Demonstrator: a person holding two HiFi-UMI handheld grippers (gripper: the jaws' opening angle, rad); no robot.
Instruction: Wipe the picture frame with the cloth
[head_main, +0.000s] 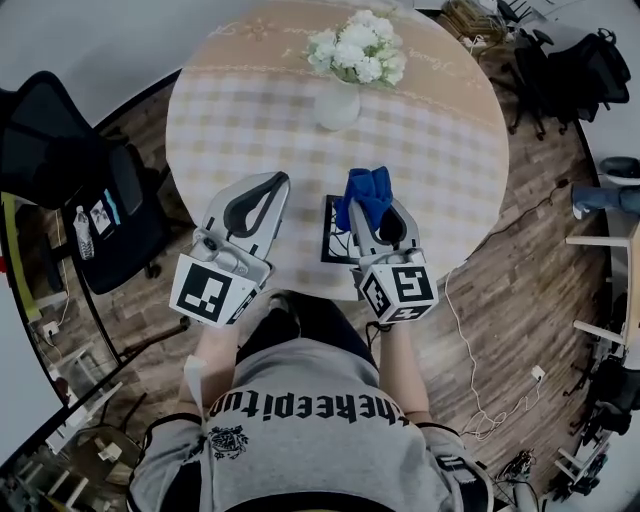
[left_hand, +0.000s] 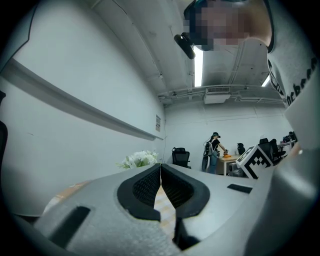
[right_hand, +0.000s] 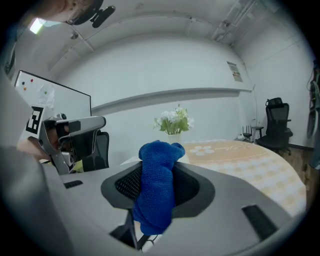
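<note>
The picture frame (head_main: 334, 232), black-edged, lies flat near the front edge of the round table (head_main: 440, 150); its right part is hidden under my right gripper (head_main: 372, 188). That gripper is shut on a bunched blue cloth (head_main: 366, 194), which sticks out past the jaw tips. In the right gripper view the blue cloth (right_hand: 157, 185) fills the gap between the pads. My left gripper (head_main: 277, 181) hovers left of the frame, jaws pressed together on nothing; the left gripper view shows the left gripper (left_hand: 161, 166) shut and empty.
A white vase of white flowers (head_main: 345, 75) stands at the table's far middle. A black office chair (head_main: 60, 160) is at the left, more chairs (head_main: 570, 70) at the upper right. A white cable (head_main: 470, 360) trails on the wood floor. A person (left_hand: 215, 150) stands far off.
</note>
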